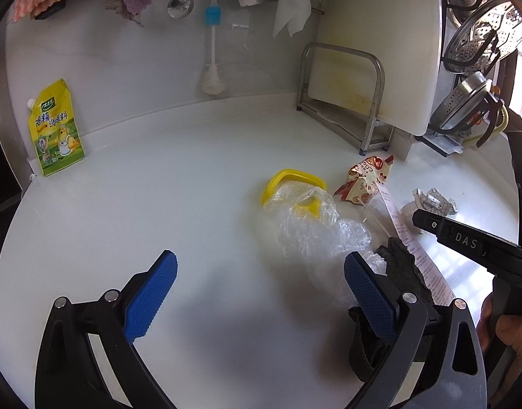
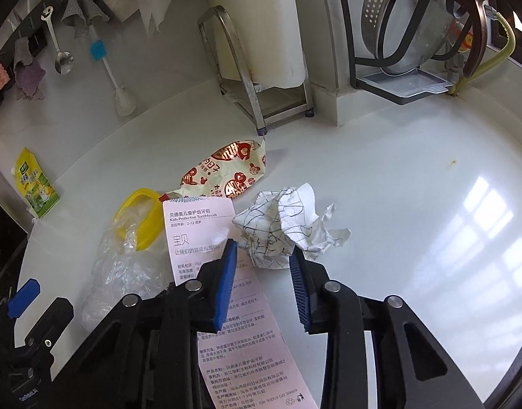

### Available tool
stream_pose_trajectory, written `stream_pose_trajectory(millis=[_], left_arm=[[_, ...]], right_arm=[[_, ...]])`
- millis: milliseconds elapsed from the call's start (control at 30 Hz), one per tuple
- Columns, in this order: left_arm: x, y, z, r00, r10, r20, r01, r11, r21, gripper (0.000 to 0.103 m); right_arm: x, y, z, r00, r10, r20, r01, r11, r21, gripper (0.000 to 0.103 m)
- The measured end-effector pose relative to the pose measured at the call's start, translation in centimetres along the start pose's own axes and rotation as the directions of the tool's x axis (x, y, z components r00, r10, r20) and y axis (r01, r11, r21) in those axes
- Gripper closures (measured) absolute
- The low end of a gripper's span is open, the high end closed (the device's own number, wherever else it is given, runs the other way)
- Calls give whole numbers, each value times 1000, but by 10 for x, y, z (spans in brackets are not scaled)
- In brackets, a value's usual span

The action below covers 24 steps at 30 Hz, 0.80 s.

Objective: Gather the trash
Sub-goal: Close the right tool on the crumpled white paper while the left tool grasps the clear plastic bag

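Straddling the crumpled paper ball (image 2: 288, 228) on the white counter (image 2: 414, 177), the right gripper (image 2: 262, 255) has both pads against its near edge, clamped for lifting. Left gripper (image 1: 261, 283) hangs spread apart above the clear plastic bag (image 1: 315, 231), holding nothing.

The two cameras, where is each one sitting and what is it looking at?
Left wrist: sits on the left gripper, facing down at the clear plastic bag; its open blue fingers and a hand show.
Right wrist: sits on the right gripper, facing down at the crumpled paper; its fingers show.
Both see: the yellow ring, the paper and the red-printed wrapper.
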State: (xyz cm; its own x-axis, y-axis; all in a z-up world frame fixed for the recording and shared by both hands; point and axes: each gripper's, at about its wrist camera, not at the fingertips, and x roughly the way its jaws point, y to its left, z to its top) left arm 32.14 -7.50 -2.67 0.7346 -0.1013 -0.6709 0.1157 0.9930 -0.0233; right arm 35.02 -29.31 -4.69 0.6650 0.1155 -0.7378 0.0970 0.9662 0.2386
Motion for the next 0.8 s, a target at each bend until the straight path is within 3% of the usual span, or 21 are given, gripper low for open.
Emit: stream_pose_trajectory(millis=[300, 733, 800], left_arm=[[1, -16, 1, 1000, -3, -1, 3, 1000, 20, 6], [19, -50, 4, 999, 23, -31, -21, 997, 79, 7], [20, -51, 3, 999, 22, -28, -20, 997, 79, 15]], right_arm=[[-26, -7, -5, 998, -4, 64, 4, 1000, -7, 79], [-35, -18, -4, 996, 31, 79, -33, 999, 30, 79], [-35, -18, -4, 996, 34, 79, -36, 999, 31, 79]])
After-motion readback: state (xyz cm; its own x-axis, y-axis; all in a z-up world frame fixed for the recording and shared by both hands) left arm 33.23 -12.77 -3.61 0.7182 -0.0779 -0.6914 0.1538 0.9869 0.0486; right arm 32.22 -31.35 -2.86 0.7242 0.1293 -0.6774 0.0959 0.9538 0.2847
